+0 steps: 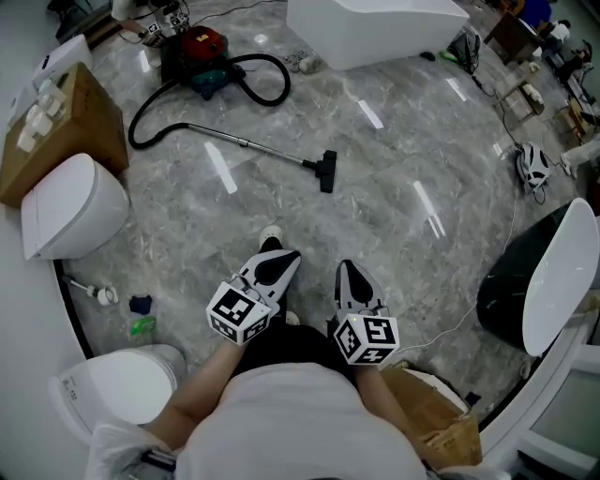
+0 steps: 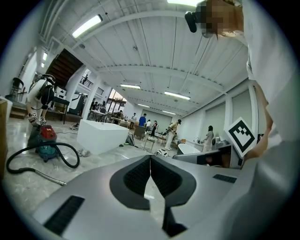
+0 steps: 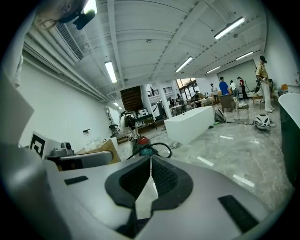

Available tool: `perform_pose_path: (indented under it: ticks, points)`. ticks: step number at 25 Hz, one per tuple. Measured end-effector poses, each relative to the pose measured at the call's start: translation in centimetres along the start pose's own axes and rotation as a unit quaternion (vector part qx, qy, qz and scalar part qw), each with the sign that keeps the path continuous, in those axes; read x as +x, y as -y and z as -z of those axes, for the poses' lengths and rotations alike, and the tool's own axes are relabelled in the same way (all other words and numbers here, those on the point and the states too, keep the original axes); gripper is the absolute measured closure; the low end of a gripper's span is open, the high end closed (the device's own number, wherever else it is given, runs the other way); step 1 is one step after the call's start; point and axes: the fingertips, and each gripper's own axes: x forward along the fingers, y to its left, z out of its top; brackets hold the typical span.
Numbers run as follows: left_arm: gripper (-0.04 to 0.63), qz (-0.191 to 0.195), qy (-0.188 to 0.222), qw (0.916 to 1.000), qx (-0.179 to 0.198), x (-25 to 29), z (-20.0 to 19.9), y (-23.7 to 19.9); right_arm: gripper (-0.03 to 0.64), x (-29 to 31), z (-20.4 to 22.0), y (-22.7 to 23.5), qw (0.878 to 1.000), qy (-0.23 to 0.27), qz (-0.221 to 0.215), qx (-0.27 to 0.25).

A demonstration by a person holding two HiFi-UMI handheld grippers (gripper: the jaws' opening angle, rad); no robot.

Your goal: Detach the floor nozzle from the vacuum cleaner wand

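A red and teal vacuum cleaner [image 1: 199,58] stands on the grey marble floor at the back, its black hose [image 1: 251,82] looping beside it. Its metal wand [image 1: 248,143] lies on the floor and ends in a black floor nozzle [image 1: 325,172]. My left gripper [image 1: 278,266] and right gripper [image 1: 350,279] are both shut and empty, held side by side well short of the nozzle. The left gripper view shows the vacuum cleaner [image 2: 43,140] far left, the right gripper view shows it [image 3: 143,146] just above the jaws.
A white toilet [image 1: 70,206] and a cardboard box [image 1: 64,128] stand at the left, another toilet [image 1: 117,386] at the lower left. A large white block [image 1: 375,28] is at the back. A black and white tub [image 1: 544,281] sits right. Small items [image 1: 141,314] litter the floor.
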Motion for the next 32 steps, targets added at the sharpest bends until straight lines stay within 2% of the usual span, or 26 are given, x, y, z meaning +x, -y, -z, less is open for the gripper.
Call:
perform_pose_path:
  ticks: [11,24,32]
  points:
    - [0.584,0.026,-0.015,0.9995,0.005,5.2,-3.8,-7.2,0.597,8.4,-3.8,1.4,1.0,-0.001,0.018,0.016]
    - [0.584,0.027,-0.017,0.9995,0.001,9.5,-8.6,-16.7,0.597,18.2,-8.8,1.4,0.999,-0.004,0.028,0.018]
    - [0.584,0.032,-0.027,0.9991,-0.005,12.0,-10.0,-23.3,0.597,24.9,-10.4,1.2,0.999,-0.01,0.032,0.027]
